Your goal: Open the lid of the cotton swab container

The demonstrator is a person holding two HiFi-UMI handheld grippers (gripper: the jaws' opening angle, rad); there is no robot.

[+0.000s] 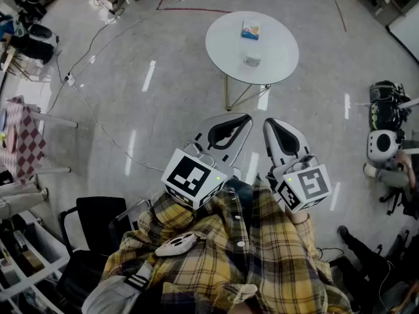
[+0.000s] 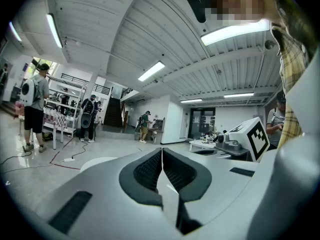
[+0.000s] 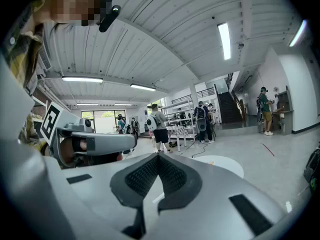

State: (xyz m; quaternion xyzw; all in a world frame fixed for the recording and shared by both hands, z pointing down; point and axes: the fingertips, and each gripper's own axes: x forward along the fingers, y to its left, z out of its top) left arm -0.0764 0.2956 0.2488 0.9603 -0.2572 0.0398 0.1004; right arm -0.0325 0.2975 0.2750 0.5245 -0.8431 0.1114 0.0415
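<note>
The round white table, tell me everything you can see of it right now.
The round white table has a smooth, plain top that looks like painted wood or plastic, carried on thin metal legs that cross beneath it. It stands upright on the glossy grey floor. A blue and white box sits towards its far edge and a small pale container nearer the middle. Nothing else touches it.

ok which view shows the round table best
The head view: the whole round table shows from above, with a box and a container on it. Both gripper views catch only part of its top beyond their jaws.
</note>
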